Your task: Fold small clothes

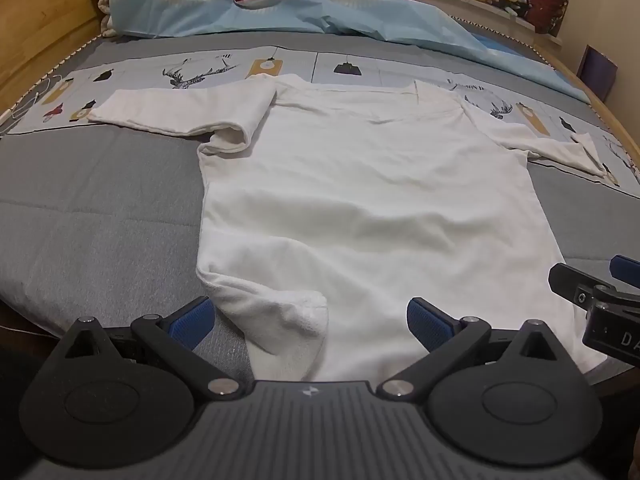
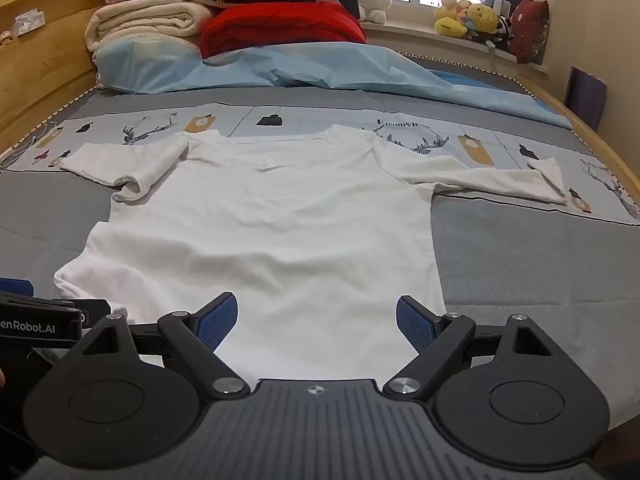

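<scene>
Lying flat, soft white knit shirt (image 2: 264,240), grey quilted bedspread (image 2: 520,264)

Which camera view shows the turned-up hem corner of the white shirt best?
The left wrist view: the folded-over hem corner of the white shirt lies close, between the open left tongs. In the right wrist view it sits at the left edge, small and partly hidden.
</scene>
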Demonstrator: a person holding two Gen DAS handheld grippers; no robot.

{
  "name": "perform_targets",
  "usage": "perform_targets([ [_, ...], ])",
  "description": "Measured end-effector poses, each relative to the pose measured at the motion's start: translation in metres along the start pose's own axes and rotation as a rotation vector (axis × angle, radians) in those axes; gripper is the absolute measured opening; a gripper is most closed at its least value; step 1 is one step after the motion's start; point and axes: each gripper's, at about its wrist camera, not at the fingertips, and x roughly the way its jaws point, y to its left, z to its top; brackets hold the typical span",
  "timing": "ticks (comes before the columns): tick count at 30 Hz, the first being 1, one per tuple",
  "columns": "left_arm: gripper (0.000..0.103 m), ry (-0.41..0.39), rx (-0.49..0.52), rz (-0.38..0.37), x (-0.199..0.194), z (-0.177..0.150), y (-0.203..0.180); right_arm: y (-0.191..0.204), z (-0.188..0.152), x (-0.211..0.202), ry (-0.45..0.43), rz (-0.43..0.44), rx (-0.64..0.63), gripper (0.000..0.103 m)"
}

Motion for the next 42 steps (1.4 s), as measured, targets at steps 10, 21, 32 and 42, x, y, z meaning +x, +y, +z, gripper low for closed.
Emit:
perform_targets([
  [10, 0.102, 0.007, 0.004, 0.004, 0.0008, 0.0002, 0.0000, 0.0001, 0.0002, 0.0001, 0.000, 0.001, 0.002, 0.088],
  [21, 0.102, 0.011, 0.007, 0.006, 0.0015, 0.0008, -0.0003, -0.0013, -0.0004, 0.0013, 0.000, 0.004, 0.003, 0.088],
  [32, 0.102, 0.012, 0.007, 0.007, 0.0024, 0.0006, -0.0001, -0.0010, -0.0002, 0.0020, 0.000, 0.002, 0.001, 0.088],
  [42, 0.102, 0.013, 0.006, 0.008, 0.0024, 0.0004, -0.0003, -0.0008, -0.0002, 0.0020, 0.001, 0.001, 0.000, 0.088],
])
